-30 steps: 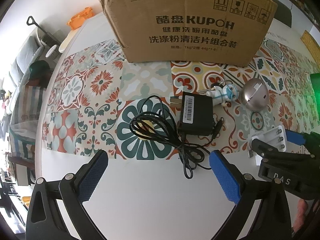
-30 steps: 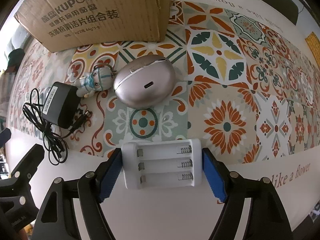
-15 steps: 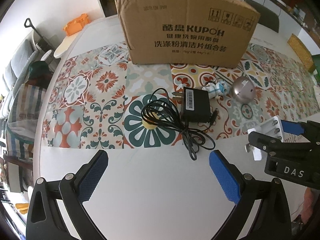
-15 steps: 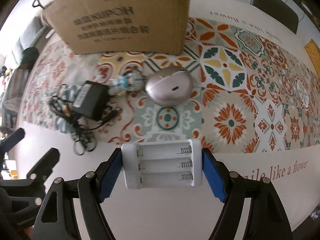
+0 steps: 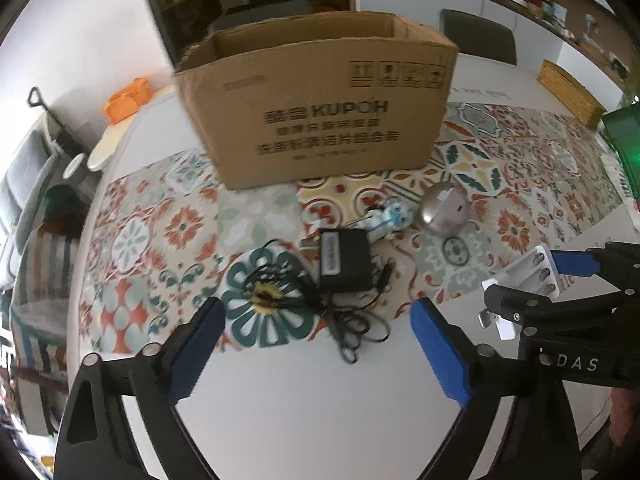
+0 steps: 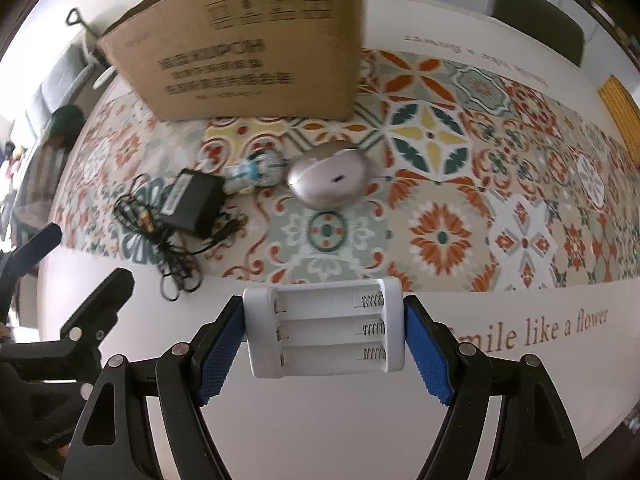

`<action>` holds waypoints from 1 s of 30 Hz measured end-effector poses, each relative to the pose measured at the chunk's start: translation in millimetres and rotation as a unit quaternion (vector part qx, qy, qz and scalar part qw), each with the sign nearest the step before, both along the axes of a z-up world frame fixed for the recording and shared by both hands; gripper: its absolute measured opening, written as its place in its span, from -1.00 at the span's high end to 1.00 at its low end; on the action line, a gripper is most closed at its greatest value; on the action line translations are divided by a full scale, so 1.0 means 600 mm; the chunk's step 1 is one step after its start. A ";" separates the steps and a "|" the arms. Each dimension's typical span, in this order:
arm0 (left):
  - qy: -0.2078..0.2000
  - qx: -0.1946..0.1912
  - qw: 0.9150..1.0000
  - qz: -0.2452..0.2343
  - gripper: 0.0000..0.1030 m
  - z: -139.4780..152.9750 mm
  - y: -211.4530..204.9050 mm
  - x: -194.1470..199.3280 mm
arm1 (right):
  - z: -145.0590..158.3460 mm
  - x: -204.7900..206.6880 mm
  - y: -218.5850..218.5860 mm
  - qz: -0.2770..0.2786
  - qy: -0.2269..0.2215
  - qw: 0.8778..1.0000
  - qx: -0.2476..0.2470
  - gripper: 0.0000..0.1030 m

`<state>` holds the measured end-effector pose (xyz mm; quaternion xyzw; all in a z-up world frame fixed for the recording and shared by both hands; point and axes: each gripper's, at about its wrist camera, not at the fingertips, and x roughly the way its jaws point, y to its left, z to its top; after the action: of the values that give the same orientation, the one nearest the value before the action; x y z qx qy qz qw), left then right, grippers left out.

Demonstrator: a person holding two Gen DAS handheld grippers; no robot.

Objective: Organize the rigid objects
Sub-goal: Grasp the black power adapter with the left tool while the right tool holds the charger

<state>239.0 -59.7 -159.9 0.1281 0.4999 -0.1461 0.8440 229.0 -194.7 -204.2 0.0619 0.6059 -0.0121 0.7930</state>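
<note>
My right gripper (image 6: 324, 344) is shut on a white battery charger (image 6: 325, 328) and holds it above the table; it also shows in the left wrist view (image 5: 524, 280). My left gripper (image 5: 316, 344) is open and empty, high above the table's near edge. On the patterned runner lie a black power adapter (image 5: 344, 260) with a tangled cord (image 5: 344, 320), a small blue-and-white figurine (image 5: 390, 218) and a silver egg-shaped case (image 5: 444, 210). An open cardboard box (image 5: 320, 108) stands behind them.
The white table (image 5: 320, 400) carries a patterned runner (image 6: 440, 208). An orange container (image 5: 126, 98) sits at the far left edge, a woven yellow box (image 5: 568, 92) at the far right. A dark chair (image 5: 476, 36) stands behind the table.
Both grippers have risen and pulled back from the table. The right gripper lifted the battery charger with it. The objects on the runner look smaller and have not moved.
</note>
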 end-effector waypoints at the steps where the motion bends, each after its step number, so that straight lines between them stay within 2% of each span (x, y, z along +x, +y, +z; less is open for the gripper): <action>1: 0.014 -0.008 1.000 -0.006 -0.76 -0.003 -0.006 0.009 | -0.001 0.002 -0.007 -0.006 0.001 1.000 0.002 -0.49; 5: 0.046 -0.011 0.999 -0.023 -0.64 -0.015 -0.026 0.030 | -0.005 0.013 -0.026 -0.026 0.002 1.000 0.010 -0.49; 9: 0.072 -0.002 0.997 -0.015 -0.46 -0.031 -0.032 0.054 | -0.008 0.026 -0.036 -0.039 -0.002 0.999 0.012 -0.49; 14: 0.072 -0.019 0.997 0.009 -0.45 -0.016 0.001 0.056 | -0.006 0.041 -0.037 -0.050 -0.005 0.998 0.026 -0.49; 20: 0.081 -0.041 0.995 0.033 -0.45 -0.016 0.032 0.047 | 0.009 0.051 -0.008 -0.027 -0.022 0.999 0.031 -0.49; 25: 0.065 -0.040 0.997 0.002 -0.45 -0.004 0.010 0.049 | 0.005 0.053 -0.003 -0.022 -0.018 0.999 0.032 -0.49; 28: 0.062 -0.046 0.997 -0.024 -0.36 -0.003 -0.009 0.055 | 0.005 0.046 -0.013 -0.034 -0.016 0.999 0.031 -0.49; 30: 0.067 -0.049 0.996 -0.036 -0.21 -0.006 -0.020 0.061 | 0.005 0.043 -0.022 -0.042 -0.017 0.998 0.031 -0.49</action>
<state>275.8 -72.0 -163.7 0.0944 0.5426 -0.2093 0.8080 255.0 -208.2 -201.1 0.1125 0.5896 -0.0255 0.7994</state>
